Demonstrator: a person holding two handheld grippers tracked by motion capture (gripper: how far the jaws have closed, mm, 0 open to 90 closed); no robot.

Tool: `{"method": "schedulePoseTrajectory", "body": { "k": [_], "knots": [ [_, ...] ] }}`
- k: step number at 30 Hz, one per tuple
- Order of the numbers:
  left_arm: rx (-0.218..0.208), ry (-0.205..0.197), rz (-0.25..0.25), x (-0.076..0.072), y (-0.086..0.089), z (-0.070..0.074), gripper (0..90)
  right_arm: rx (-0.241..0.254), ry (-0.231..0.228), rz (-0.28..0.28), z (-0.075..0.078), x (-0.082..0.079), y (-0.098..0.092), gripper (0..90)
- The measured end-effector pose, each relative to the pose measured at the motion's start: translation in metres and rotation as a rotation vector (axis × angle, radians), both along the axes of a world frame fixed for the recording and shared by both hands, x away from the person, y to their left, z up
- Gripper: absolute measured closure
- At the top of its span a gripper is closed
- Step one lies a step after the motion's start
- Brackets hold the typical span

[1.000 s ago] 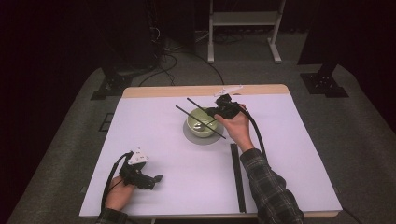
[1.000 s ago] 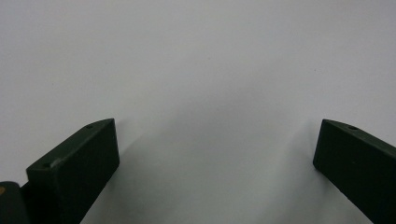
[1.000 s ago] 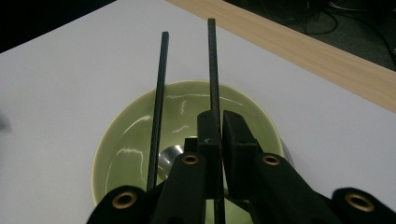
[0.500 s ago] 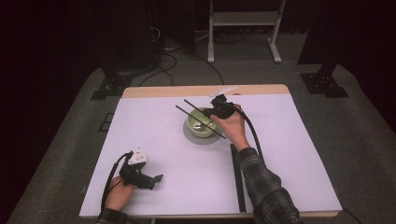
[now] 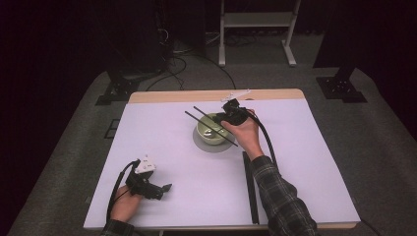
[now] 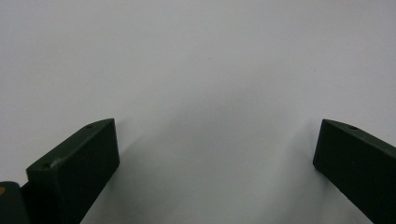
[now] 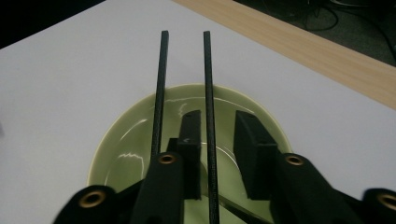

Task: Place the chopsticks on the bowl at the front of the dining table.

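High view: right gripper (image 5: 225, 117) over green bowl (image 5: 209, 136) at table's (image 5: 162, 147) far middle; two black chopsticks (image 5: 206, 122) lie across bowl rim, side by side; left gripper (image 5: 164, 188) low at near left, well apart from bowl; black strip (image 5: 251, 191) lies on table by right forearm. Left gripper view: jaws spread wide, bare white surface between them. Right gripper view: jaws have just been opening; one chopstick (image 7: 208, 93) runs through gap, pads not pressing it; other chopstick (image 7: 159, 93) lies outside left jaw.
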State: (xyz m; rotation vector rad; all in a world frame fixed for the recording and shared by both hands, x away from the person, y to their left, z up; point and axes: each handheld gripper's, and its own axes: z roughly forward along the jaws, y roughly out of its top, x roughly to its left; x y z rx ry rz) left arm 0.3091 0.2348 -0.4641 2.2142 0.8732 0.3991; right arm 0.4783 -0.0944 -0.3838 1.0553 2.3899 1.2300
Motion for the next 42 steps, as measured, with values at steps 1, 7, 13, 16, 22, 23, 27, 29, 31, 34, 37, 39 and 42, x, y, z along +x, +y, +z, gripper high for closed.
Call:
{"method": "schedulePoseTrajectory", "body": {
  "k": [1, 7, 13, 16, 22, 23, 27, 29, 31, 34, 37, 39, 42],
  "knots": [
    [0.0, 0.0, 0.0, 0.0, 0.0, 0.0, 0.0, 0.0, 0.0, 0.0, 0.0, 0.0, 0.0, 67.2],
    [0.002, 0.002, -0.001, 0.0, 0.0, 0.0, 0.0, -0.007, -0.018, 0.002, 0.015, -0.015, -0.009, 45.0],
    [0.003, 0.0, -0.001, 0.0, 0.0, 0.0, 0.0, 0.008, -0.024, 0.011, 0.025, -0.032, -0.025, 45.3],
    [0.003, 0.001, -0.002, 0.0, 0.0, 0.0, 0.0, 0.011, -0.021, 0.01, 0.029, -0.044, -0.041, 48.0],
    [0.003, 0.002, -0.001, 0.0, 0.0, 0.0, 0.0, 0.004, -0.009, 0.004, 0.028, -0.055, -0.061, 45.7],
    [0.002, 0.002, -0.002, 0.0, 0.0, 0.0, 0.0, -0.002, -0.006, 0.004, 0.027, -0.057, -0.065, 45.8],
    [0.001, 0.0, 0.0, 0.0, 0.0, 0.0, 0.0, -0.03, -0.016, -0.016, 0.026, -0.066, -0.077, 48.1],
    [0.001, 0.0, 0.0, 0.0, 0.0, 0.0, 0.0, -0.014, -0.013, -0.034, 0.024, -0.069, -0.089, 47.4],
    [0.002, 0.0, 0.0, 0.0, 0.0, 0.0, 0.0, -0.012, -0.01, -0.038, 0.023, -0.07, -0.091, 46.1],
    [0.002, 0.002, -0.001, 0.0, 0.0, 0.0, 0.0, -0.005, 0.014, -0.078, 0.017, -0.069, -0.1, 38.2],
    [0.002, 0.002, -0.001, 0.0, 0.0, 0.0, 0.0, -0.009, 0.032, -0.105, 0.01, -0.066, -0.107, 35.9],
    [0.002, 0.002, -0.001, 0.0, 0.0, 0.0, 0.0, -0.016, 0.038, -0.116, 0.006, -0.062, -0.11, 31.7],
    [0.003, 0.002, -0.001, 0.0, 0.0, 0.0, 0.0, -0.041, 0.058, -0.146, -0.001, -0.055, -0.112, 25.6]
  ]
}}
